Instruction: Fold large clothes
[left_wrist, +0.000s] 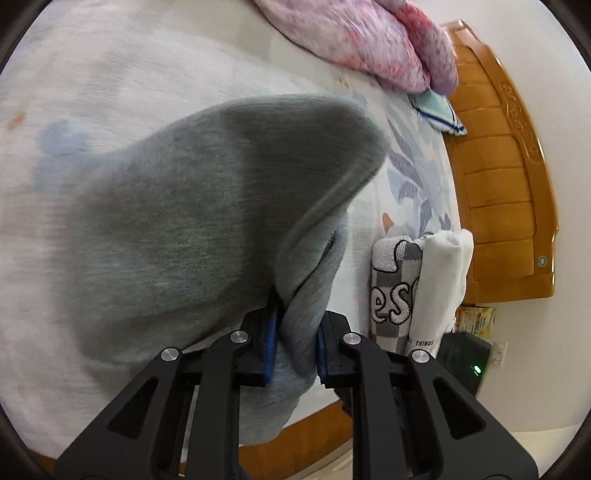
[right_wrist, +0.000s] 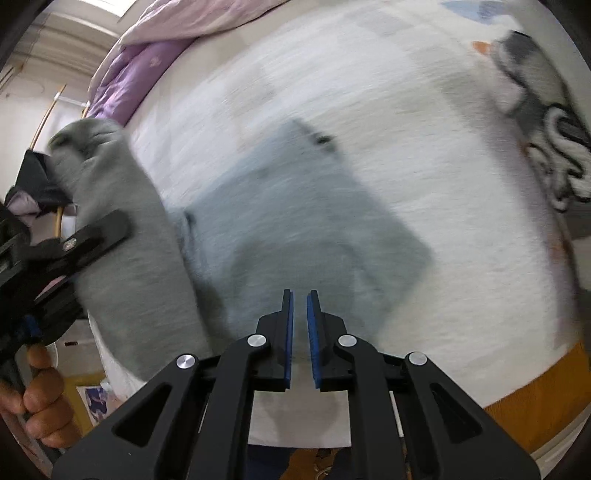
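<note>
The grey garment (left_wrist: 192, 229) is the largest thing here, a thick sweatshirt-like cloth. Most of it lies on the bed (left_wrist: 92, 66), over the pale patterned sheet, and one bunched part is lifted up from it. It seems this part is raised so that it can be carried over the flat part, which would make the next fold; this is only a judgement from how the cloth hangs.

In the right wrist view the flat part of the garment (right_wrist: 303, 221) looks already like a rough rectangle, so the folding is probably well advanced, though the picture is blurred.

A pink and purple quilt (left_wrist: 369, 40) is pushed to the far side of the bed, probably to leave room for the work. Near the wooden bed board (left_wrist: 498, 192) stand two folded clothes, one checked with letters (left_wrist: 395, 291) and one white (left_wrist: 447, 280), touching each other; they look like finished pieces put aside.

The left gripper (left_wrist: 295, 343) is clamped on a fold of the grey cloth, which fills the gap between its blue pads. The right gripper (right_wrist: 300, 339) holds nothing: its pads stand a little apart, with only a narrow gap, above the near edge of the garment. Probably it waits there to take a corner.
</note>
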